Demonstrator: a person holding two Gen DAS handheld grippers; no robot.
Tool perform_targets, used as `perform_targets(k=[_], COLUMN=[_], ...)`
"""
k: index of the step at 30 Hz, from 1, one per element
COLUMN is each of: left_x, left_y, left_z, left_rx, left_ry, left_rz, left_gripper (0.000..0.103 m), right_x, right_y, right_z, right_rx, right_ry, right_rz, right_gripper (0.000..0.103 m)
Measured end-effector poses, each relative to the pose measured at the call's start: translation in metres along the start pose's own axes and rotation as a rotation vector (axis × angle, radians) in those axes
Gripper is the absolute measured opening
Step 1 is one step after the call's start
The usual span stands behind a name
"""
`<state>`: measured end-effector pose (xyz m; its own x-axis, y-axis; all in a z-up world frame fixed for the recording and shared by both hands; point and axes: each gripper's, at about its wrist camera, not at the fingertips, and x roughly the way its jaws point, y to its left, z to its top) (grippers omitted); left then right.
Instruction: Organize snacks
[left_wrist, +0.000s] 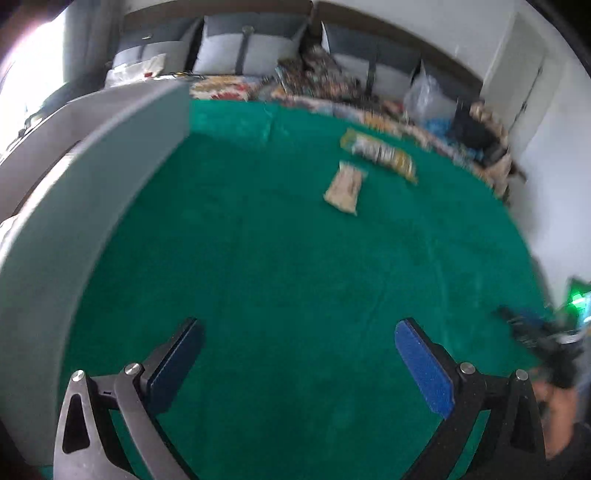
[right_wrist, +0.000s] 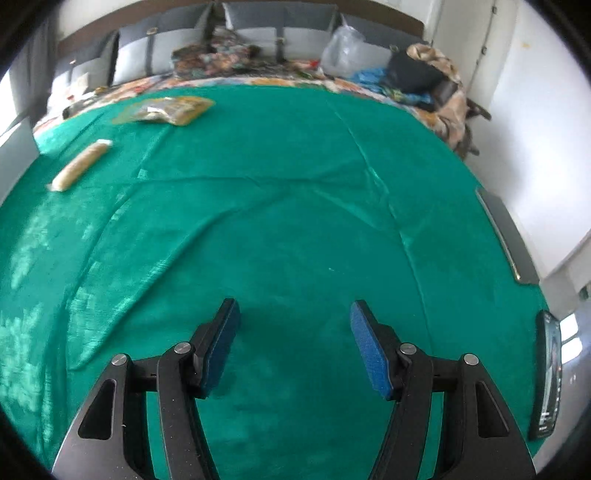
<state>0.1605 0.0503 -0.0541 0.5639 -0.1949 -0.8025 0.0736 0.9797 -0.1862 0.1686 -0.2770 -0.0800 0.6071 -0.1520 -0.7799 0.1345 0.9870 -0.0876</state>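
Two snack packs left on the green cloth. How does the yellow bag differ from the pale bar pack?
The yellow bag is broader and flatter, yellow-green with a printed middle; the pale bar pack is narrow, long and beige. The bag lies farther away, by the cloth's far edge; the bar pack lies nearer, close beside it but apart. Both lie flat on the green cloth, with neither gripper holding them.

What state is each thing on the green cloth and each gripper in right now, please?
left gripper: open, nothing between its fingers.
right gripper: open, nothing between its fingers.
yellow snack bag: lying flat on the cloth, untouched.
beige snack bar: lying flat, apart from the bag, untouched.
grey bin: upright at the cloth's left edge; inside hidden.
green cloth: spread out, creased.
phone: lying at the cloth's right edge, screen lit.
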Motion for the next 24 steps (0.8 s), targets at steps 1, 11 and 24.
perform_targets(k=[1, 11, 24], left_x=[0.008, 0.066, 0.072], left_y=[-0.007, -0.043, -0.049], left_z=[0.000, 0.010, 0.001], left_rx=[0.013, 0.137, 0.181], left_ry=[0.006, 0.030, 0.000], left_rz=[0.010, 0.094, 0.089], left_gripper=[0.102, 0.102, 0.103], right_x=[-0.002, 0.000, 0.001], right_y=[-0.008, -0.030, -0.026], right_z=[-0.006, -0.012, -0.016], right_rx=[0.007, 0.091, 0.099], right_ry=[-0.006, -0.011, -0.013], right_rz=[-0.003, 0.066, 0.061], right_gripper=[0.069, 0.082, 0.083])
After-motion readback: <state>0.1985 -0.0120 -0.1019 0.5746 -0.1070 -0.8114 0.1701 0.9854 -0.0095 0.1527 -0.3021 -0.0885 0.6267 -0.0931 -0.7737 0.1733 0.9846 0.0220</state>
